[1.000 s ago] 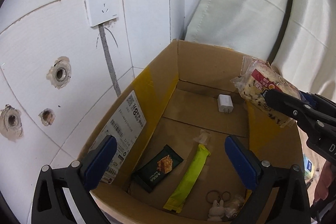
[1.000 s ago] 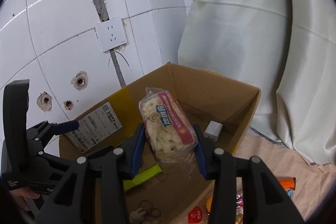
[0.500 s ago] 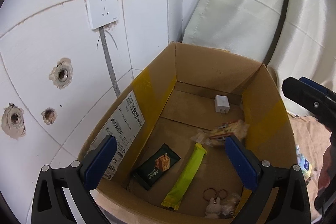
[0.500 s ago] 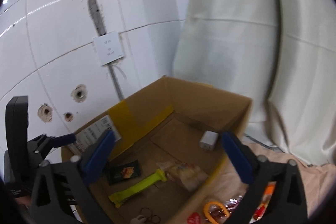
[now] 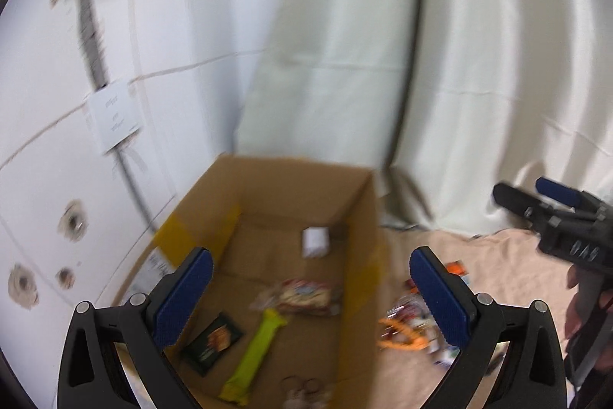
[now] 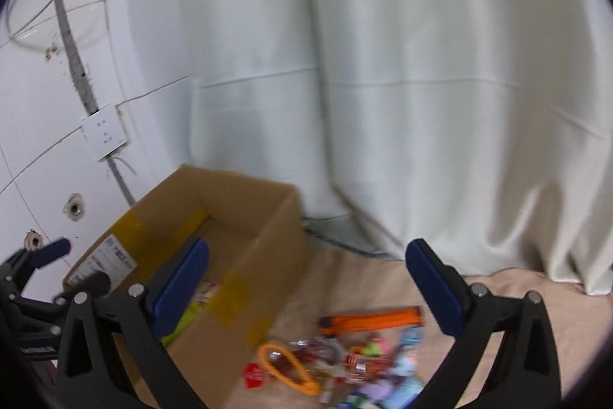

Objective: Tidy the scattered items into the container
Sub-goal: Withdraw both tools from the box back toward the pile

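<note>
An open cardboard box (image 5: 367, 236) (image 6: 268, 244) stands on the floor by the tiled wall. Inside lie a cracker packet (image 5: 306, 298), a yellow-green bar (image 5: 254, 355), a dark green packet (image 5: 212, 342), a white charger (image 5: 316, 242) and key rings (image 5: 302, 384). My left gripper (image 5: 306, 298) is open and empty above the box. My right gripper (image 6: 306, 288) is open and empty, to the right of the box over a heap of scattered items (image 6: 345, 367). It also shows at the right edge of the left wrist view (image 5: 536, 198). Both views are blurred.
An orange strap (image 6: 371, 319) and an orange clip (image 6: 283, 367) lie among the small colourful items on the beige cloth (image 6: 383, 278). A white curtain (image 6: 383, 83) hangs behind. The tiled wall (image 5: 49, 160) carries a socket (image 5: 113, 117) and drill holes.
The right gripper opened and the cracker packet dropped into the box. Both grippers then rose and drew back from the box; the right one swung toward the heap.
</note>
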Available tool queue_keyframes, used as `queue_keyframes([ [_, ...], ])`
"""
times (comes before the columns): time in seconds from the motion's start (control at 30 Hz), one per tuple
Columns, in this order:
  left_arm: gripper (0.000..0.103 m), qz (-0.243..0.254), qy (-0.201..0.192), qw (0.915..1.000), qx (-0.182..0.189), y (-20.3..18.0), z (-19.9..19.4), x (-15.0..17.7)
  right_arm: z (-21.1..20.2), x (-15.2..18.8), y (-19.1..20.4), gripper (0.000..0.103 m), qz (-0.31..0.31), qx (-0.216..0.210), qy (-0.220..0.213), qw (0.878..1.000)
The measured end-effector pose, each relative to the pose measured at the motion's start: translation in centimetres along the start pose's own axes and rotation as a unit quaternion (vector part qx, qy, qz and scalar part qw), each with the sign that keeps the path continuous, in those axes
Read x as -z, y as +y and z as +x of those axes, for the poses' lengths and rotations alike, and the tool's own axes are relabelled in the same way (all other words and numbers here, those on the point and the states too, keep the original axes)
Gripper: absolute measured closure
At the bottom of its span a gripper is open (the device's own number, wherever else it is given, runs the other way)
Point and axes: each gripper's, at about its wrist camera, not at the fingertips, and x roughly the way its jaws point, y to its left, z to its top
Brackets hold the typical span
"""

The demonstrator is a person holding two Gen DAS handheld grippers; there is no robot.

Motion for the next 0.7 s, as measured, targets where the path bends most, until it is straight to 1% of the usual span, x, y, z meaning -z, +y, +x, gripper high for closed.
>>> queue_keyframes([
  [0.1,0.000,0.009,-0.008,0.9996,0.025,-3.1,0.1,-0.9,-1.3,0.3,-2.3,0.000,-0.004,0.024,-0.006,1.000],
  [0.13,0.000,0.013,-0.007,0.9993,0.034,-4.4,0.3,-1.2,-1.8,0.5,-3.4,0.000,-0.001,0.040,-0.007,0.999],
  [0.33,0.000,0.036,-0.001,0.9963,0.078,-10.1,1.7,-1.1,-3.4,1.8,-8.8,0.000,0.020,0.083,-0.010,0.996],
  [0.47,0.000,0.042,0.013,0.9941,0.100,-13.1,3.0,0.3,-4.3,3.7,-11.9,0.000,0.019,0.123,-0.013,0.992],
  [0.6,0.000,0.047,0.041,0.9914,0.115,-15.6,5.2,2.5,-4.3,5.7,-14.9,0.000,0.032,0.135,0.009,0.990],
  [0.7,0.000,0.041,0.056,0.9899,0.123,-16.4,6.3,4.3,-4.3,7.0,-16.2,0.000,0.030,0.140,0.020,0.990],
])
